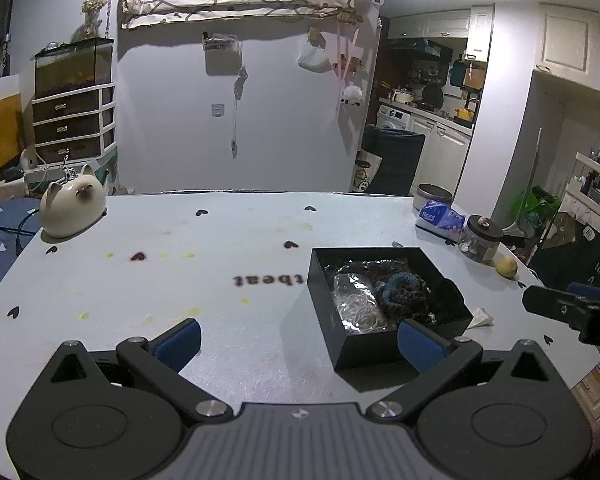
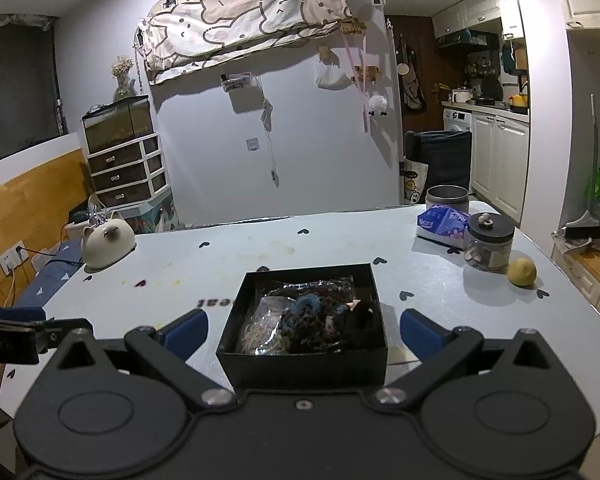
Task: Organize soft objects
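Left tongs (image 1: 298, 338) spread wide, nothing between the blue pads (image 1: 180, 342); they hang over the near part of the table (image 1: 180, 280), with the black box (image 1: 356, 344) just ahead to their right. The right pad overlaps the box's near corner in view; contact cannot be told.

Right tongs (image 2: 304, 332) also spread wide, empty, sitting square behind the box (image 2: 300, 368), one pad to each side of it and clear of its walls.

One box, open-topped, standing on the right-centre of the table. Inside: a blue scrunchie (image 2: 310, 303) near the middle, a dark fuzzy hair tie (image 1: 448, 292) at the right wall, a crinkled clear bag of thin elastic loops (image 1: 358, 304) at the left. More dark soft pieces are tangled beneath; count unclear.

Edges and room: wide bare tabletop left of the box, running to the far left corner where one cat-shaped ceramic pot (image 1: 72, 210) stands. The table's right edge is crowded: one round tin (image 2: 447, 198) at the far corner, one blue tissue pack (image 2: 444, 220) before it, one dark-lidded glass jar (image 2: 489, 246), one lemon (image 2: 522, 272) nearest the edge. A small white scrap (image 1: 482, 316) lies just beside the box's right wall. Near edge of the table is hidden under both tools. Far edge is free, with a wall behind
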`<action>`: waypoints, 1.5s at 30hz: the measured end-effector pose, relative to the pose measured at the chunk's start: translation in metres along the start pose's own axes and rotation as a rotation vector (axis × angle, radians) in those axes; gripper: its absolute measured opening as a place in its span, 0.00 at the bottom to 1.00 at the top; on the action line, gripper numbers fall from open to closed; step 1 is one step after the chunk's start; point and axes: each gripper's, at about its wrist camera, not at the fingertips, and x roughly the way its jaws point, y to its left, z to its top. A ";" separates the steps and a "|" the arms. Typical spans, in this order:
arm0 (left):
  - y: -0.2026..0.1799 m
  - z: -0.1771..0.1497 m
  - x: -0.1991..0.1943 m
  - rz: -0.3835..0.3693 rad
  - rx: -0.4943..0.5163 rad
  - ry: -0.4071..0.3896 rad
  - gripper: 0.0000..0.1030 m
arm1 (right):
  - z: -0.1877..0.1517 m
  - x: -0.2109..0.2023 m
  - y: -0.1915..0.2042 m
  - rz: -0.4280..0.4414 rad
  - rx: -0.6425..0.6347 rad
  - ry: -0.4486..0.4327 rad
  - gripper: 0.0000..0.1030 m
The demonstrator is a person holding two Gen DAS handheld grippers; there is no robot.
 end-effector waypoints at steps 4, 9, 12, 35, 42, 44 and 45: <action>0.005 -0.005 -0.004 0.006 -0.007 0.000 1.00 | -0.005 -0.003 0.005 -0.009 -0.017 -0.006 1.00; 0.008 -0.008 -0.007 0.014 -0.014 0.001 1.00 | -0.009 -0.004 0.011 0.002 -0.035 -0.010 1.00; 0.012 -0.009 -0.009 0.024 -0.019 0.000 1.00 | -0.008 -0.002 0.014 0.007 -0.037 -0.009 1.00; 0.019 -0.011 -0.012 0.045 -0.037 -0.001 1.00 | -0.007 0.003 0.025 0.030 -0.051 0.000 1.00; 0.018 -0.011 -0.012 0.046 -0.037 -0.001 1.00 | -0.010 0.001 0.023 0.026 -0.042 0.000 1.00; 0.018 -0.012 -0.012 0.046 -0.037 -0.001 1.00 | -0.009 0.001 0.022 0.025 -0.041 0.000 1.00; 0.018 -0.011 -0.012 0.047 -0.037 -0.001 1.00 | -0.009 0.001 0.022 0.026 -0.041 0.000 1.00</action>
